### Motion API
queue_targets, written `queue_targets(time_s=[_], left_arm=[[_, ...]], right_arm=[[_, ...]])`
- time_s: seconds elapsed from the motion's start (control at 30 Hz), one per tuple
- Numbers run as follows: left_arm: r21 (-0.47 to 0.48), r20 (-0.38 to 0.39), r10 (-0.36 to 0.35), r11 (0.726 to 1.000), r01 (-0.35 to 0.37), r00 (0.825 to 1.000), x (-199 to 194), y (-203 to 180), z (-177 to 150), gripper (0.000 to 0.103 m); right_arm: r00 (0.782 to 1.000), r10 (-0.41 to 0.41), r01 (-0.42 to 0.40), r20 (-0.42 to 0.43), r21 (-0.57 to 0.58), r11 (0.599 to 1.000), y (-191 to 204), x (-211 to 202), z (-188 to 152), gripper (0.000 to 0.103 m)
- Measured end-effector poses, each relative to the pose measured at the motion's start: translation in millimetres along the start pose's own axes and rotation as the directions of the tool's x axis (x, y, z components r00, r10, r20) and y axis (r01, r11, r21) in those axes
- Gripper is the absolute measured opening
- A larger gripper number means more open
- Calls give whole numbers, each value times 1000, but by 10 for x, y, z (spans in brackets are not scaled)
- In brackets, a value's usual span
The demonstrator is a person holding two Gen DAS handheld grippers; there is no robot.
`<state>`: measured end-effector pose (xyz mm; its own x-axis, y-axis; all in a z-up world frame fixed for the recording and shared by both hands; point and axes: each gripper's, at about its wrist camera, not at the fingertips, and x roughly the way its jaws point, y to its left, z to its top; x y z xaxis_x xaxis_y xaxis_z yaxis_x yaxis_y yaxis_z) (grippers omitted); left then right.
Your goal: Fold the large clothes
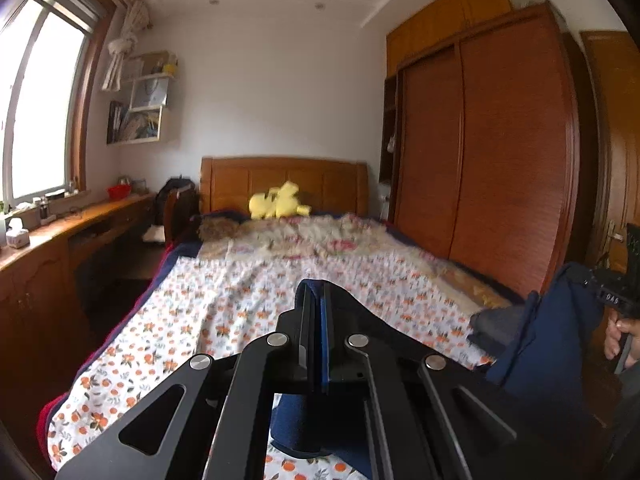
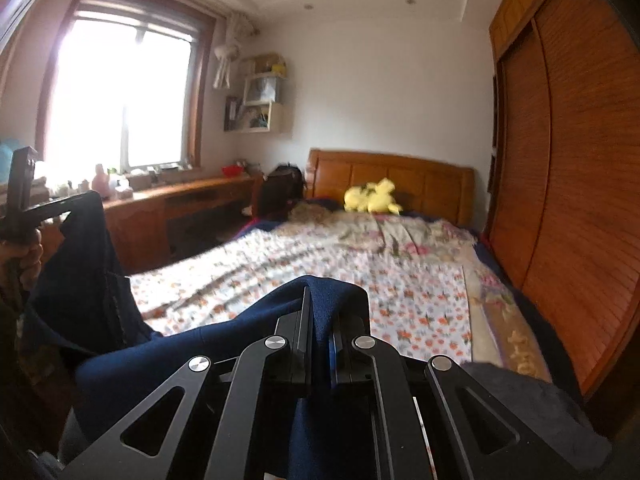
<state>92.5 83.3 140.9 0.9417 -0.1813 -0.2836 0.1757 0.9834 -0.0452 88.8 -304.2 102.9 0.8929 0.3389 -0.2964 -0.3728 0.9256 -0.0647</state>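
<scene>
The dark blue garment (image 2: 180, 360) hangs in the air above the foot of the bed (image 1: 224, 304), stretched between the two grippers, not yet laid on the bedspread. The left gripper (image 1: 317, 292) has its fingers pressed together on a thin edge of the blue cloth, with more cloth drooping below it; the right gripper (image 2: 320, 300) is likewise clamped on a thicker fold that bulges up over its fingertips. In each wrist view the other gripper shows at the frame edge with cloth hanging from it, so the garment's long axis appears to run side to side from hand to hand, across the bed, not along it. Both hands seem about equally near the bedspread, which lies ahead of and below the fingers, so the coming move probably turns on lowering the cloth forward and down onto that flowered surface while keeping it spread. A darker grey inner part of the garment (image 1: 490, 326) shows near the right-hand grip. Beyond lie a yellow plush toy (image 1: 280, 201) against the wooden headboard (image 1: 284, 178), a wardrobe (image 1: 500, 152) on the right, and a desk (image 1: 80, 220) under the window (image 1: 36, 108). Small white characters on the far gripper's body are too blurred to read with confidence.
</scene>
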Motion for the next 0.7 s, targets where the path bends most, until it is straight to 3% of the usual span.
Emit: queue_targets(time_s=[0.13,0.37,0.6,0.7], left_arm=[[19,-92,31,999,-30,995,502,63,-303,2],[13,-228,64,998,-63,972,1410,296,-801,2],[22,-310,78,997,-75,948,1852,432,-1110,2],[24,-333,89,996,-86,939,1930,469,-1240,6]], right_arm=[[994,-10,10,-108,1,1000,-75,522,-281,4],[974,-54,54,-221,-5,999,-188,1318,-694,5],[938,-92,89,-334,-24,996,-251,1832,-1126,6],[924,-89,87,-371,-23,996,-264,1943,-1267,22]])
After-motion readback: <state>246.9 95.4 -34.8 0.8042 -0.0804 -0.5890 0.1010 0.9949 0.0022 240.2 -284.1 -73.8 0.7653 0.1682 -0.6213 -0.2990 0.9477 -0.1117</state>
